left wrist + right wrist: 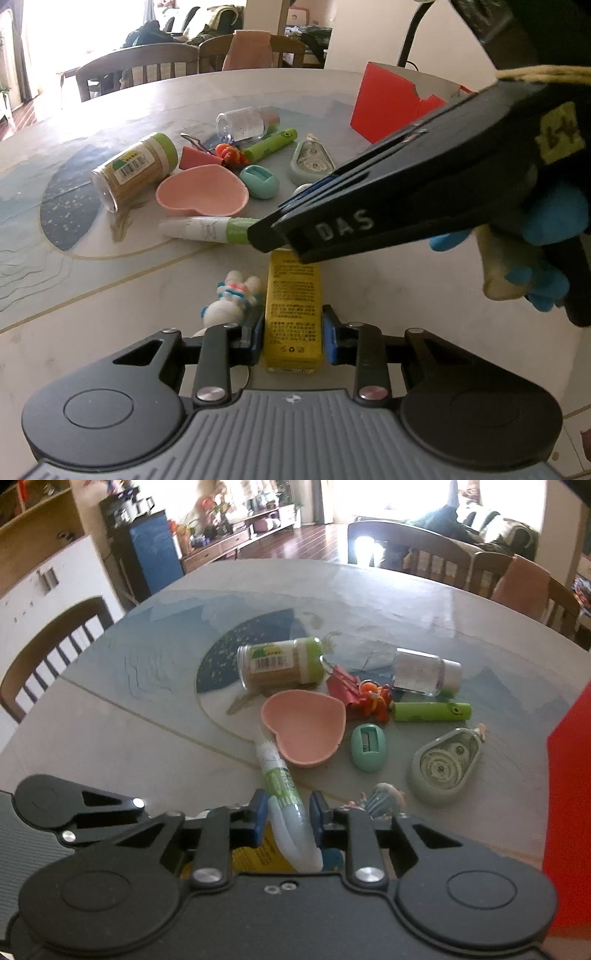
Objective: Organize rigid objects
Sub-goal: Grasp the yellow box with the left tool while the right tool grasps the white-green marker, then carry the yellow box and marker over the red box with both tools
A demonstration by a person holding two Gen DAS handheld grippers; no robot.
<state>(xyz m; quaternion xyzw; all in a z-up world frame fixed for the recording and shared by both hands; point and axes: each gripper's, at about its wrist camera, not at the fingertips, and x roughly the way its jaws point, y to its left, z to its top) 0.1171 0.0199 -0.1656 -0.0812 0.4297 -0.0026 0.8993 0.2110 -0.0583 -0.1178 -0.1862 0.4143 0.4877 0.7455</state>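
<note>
left gripper (293, 328) clamped on the tall yellow cardboard box (293, 310) at bottom centre, right gripper (286, 810) pinched on the white-and-green plastic tube (282, 786) low in its view — lift both straight up, clear of the pink heart-shaped dish (303, 725) — gently.

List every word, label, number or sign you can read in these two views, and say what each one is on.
"DAS": white letters on the side of the right gripper.
Yellow box between the left gripper's pads: dense print, too small to read.
Toothpick jar: barcode and green label, unreadable.
Green-and-white tube in the right gripper: print blurred.
Yellow sticker on the right gripper: mark not legible.
</note>
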